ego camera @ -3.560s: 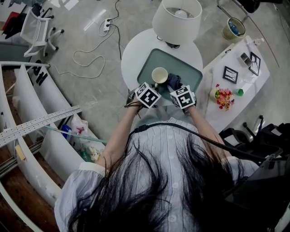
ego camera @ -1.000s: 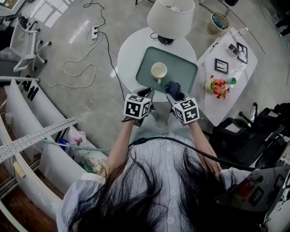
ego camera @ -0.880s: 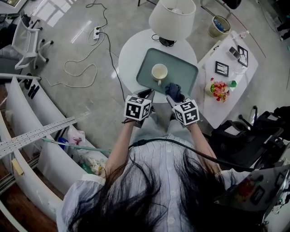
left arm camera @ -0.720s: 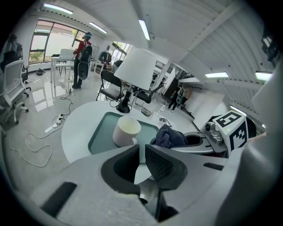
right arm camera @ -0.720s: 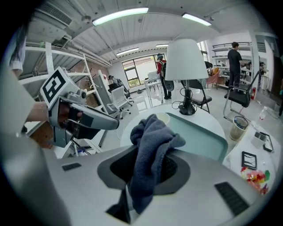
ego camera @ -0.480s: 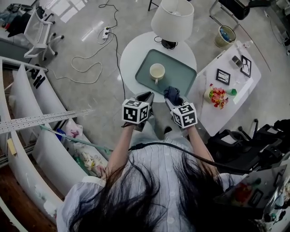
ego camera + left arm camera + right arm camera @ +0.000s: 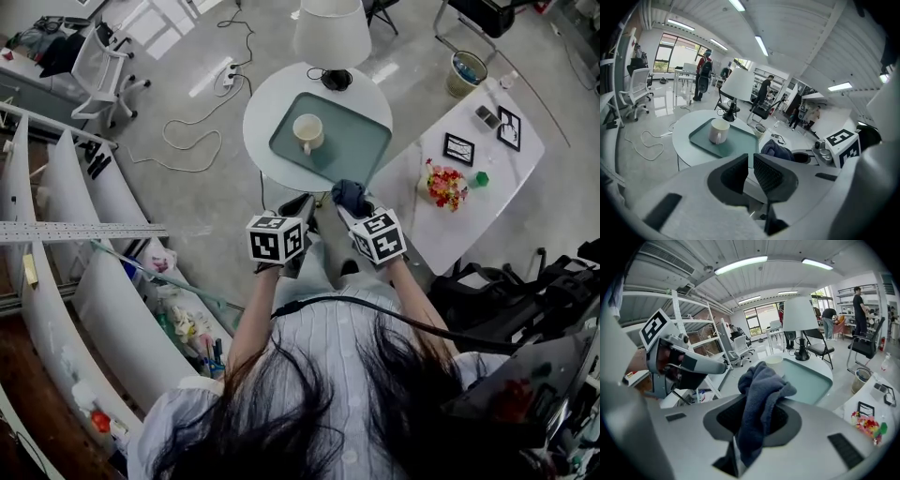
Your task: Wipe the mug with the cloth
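A cream mug (image 7: pixel 307 132) (image 7: pixel 719 131) (image 7: pixel 774 360) stands upright on a grey-green tray (image 7: pixel 352 148) (image 7: pixel 740 138) (image 7: pixel 806 373) on a round white table (image 7: pixel 262 117). My right gripper (image 7: pixel 348 201) (image 7: pixel 757 416) is shut on a dark blue cloth (image 7: pixel 351 195) (image 7: pixel 761 401) (image 7: pixel 777 151), held off the table's near edge. My left gripper (image 7: pixel 302 204) (image 7: pixel 750 168) is beside it, jaws almost touching with nothing between them. Both are short of the mug.
A white lamp (image 7: pixel 333 33) stands at the table's far side. A white side table (image 7: pixel 469 178) on the right carries flowers (image 7: pixel 443 185) and picture frames. Curved white shelving (image 7: pixel 84 272) runs along the left. A cable (image 7: pixel 187 141) lies on the floor.
Both grippers have drawn back from the tray toward the person, off the table's edge. The cloth stays in the right gripper. The mug has not moved on the tray.
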The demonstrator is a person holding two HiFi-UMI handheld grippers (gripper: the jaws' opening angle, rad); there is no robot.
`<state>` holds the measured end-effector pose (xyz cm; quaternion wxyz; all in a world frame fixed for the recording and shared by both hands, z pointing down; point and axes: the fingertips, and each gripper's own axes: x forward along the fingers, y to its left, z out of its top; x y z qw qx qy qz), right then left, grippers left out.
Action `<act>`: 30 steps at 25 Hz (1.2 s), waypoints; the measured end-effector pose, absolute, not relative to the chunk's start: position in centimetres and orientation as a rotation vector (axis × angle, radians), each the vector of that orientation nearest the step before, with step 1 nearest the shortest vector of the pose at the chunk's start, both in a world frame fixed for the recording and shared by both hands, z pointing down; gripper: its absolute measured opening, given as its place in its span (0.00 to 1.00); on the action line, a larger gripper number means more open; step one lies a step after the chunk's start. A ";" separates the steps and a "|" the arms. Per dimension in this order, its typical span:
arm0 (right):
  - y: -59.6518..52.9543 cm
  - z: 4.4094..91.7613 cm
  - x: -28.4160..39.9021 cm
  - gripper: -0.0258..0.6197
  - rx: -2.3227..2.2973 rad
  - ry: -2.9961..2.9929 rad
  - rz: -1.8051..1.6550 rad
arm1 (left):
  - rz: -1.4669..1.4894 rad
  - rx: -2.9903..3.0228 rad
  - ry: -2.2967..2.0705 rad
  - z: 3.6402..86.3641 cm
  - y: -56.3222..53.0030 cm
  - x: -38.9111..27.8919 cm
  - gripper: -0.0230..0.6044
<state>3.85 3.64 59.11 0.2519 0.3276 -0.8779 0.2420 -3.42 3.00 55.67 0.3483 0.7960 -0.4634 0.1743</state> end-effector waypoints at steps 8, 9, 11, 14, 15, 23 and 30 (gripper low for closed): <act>8.9 59.1 5.4 0.18 0.812 -2.421 0.619 | 0.421 2.024 -1.274 56.1 8.9 -2.1 0.11; 9.5 59.1 5.5 0.18 0.801 -2.424 0.615 | 0.419 2.019 -1.283 56.2 9.5 -1.9 0.11; 10.6 59.0 5.6 0.18 0.780 -2.432 0.606 | 0.414 2.012 -1.297 56.3 10.6 -1.8 0.11; 11.9 58.7 5.4 0.18 0.755 -2.443 0.591 | 0.406 2.005 -1.319 56.3 11.9 -2.1 0.11; 12.2 58.6 5.3 0.18 0.746 -2.447 0.586 | 0.404 2.003 -1.327 56.2 12.3 -2.3 0.11; 13.3 57.7 4.0 0.18 0.678 -2.487 0.544 | 0.380 1.974 -1.395 56.0 13.8 -3.5 0.11; 13.6 57.9 4.1 0.18 0.656 -2.482 0.514 | 0.384 1.975 -1.401 56.1 14.0 -3.6 0.11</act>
